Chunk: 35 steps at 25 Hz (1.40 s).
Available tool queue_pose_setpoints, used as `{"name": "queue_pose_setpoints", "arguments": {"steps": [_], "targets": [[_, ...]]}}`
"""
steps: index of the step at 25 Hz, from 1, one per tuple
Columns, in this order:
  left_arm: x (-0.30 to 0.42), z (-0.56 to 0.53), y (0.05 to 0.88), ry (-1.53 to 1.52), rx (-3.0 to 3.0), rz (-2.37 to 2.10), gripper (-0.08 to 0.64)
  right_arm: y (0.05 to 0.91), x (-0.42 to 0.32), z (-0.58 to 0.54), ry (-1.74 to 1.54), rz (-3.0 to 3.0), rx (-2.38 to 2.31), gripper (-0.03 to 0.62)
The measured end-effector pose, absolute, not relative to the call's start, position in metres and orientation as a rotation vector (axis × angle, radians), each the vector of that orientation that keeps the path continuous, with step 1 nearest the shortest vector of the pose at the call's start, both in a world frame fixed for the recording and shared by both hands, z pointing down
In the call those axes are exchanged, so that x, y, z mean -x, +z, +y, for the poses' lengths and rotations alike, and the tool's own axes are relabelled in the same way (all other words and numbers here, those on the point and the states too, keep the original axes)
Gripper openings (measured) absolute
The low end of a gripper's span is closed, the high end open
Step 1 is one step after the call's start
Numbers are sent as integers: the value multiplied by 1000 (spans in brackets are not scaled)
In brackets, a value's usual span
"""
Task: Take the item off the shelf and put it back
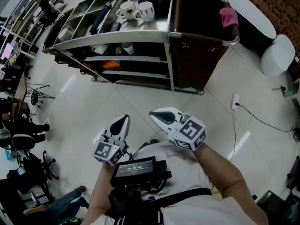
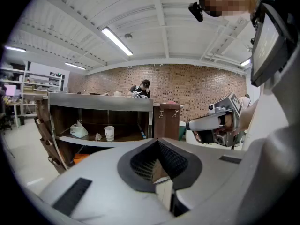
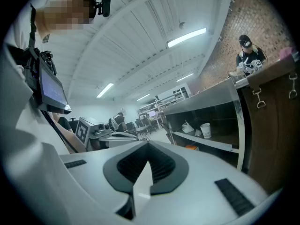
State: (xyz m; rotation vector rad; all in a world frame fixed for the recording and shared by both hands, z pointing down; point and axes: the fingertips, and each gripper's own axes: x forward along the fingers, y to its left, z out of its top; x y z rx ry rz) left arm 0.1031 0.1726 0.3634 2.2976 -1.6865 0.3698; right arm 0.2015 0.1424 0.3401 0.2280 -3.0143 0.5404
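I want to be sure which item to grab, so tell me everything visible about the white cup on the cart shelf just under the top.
The white cup looks like paper. It is tapered, wider at its open top, and its side looks plain. It stands upright on the metal shelf, right of a small white scrap and apart from it. Only the shelf touches it.

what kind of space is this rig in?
Probably an open-plan lab or office workspace: desks with monitors, a brick back wall, and a steel shelf cart holding cups.
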Motion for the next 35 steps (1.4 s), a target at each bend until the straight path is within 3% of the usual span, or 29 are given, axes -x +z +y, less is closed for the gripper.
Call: {"name": "queue_pose_setpoints", "arguments": {"steps": [6, 14, 35], "targets": [[-110, 161, 356, 354, -2331, -1748, 8, 353, -212, 130, 564, -2995, -186, 6], [-64, 148, 366, 328, -2229, -1827, 8, 390, -186, 111, 569, -2906, -168, 6], [163, 46, 407, 260, -2237, -1684, 8, 402, 13, 53, 543, -2742, -348, 6]]}}
